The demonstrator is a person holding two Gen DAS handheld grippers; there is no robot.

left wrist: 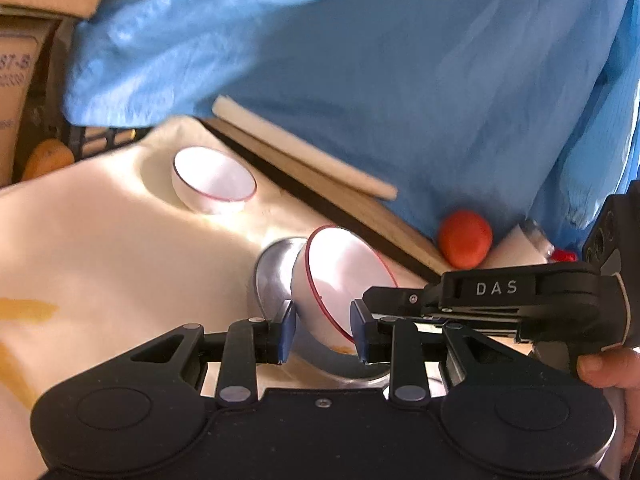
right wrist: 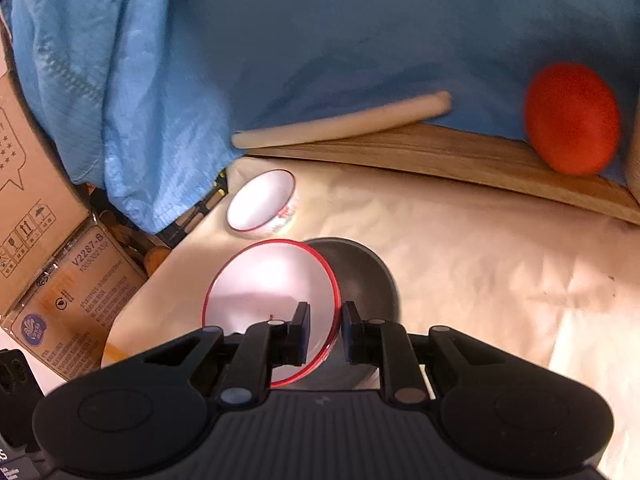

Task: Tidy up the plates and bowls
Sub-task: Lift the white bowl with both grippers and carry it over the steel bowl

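The right gripper (right wrist: 325, 334) pinches the thin red-edged rim of a smooth white bowl (right wrist: 272, 300), one pad inside and one outside. The left gripper (left wrist: 323, 334) has its blue pads on either side of the same bowl's rounded outer wall, seemingly gripping it, and a hand (left wrist: 612, 376) shows at the handle. The bowl is tilted and sits against a shiny metal bowl (right wrist: 360, 276) just behind it, above a creased cream cloth (right wrist: 460, 240). Farther back on the cloth from the white bowl rests a second, smaller white bowl (right wrist: 262, 204) with a red rim. Beyond that, a pale rolled rod (right wrist: 340, 124) lies along a wooden board (right wrist: 440, 152), a round orange fruit (right wrist: 572, 118) beside it, under crinkled blue fabric (right wrist: 280, 40).
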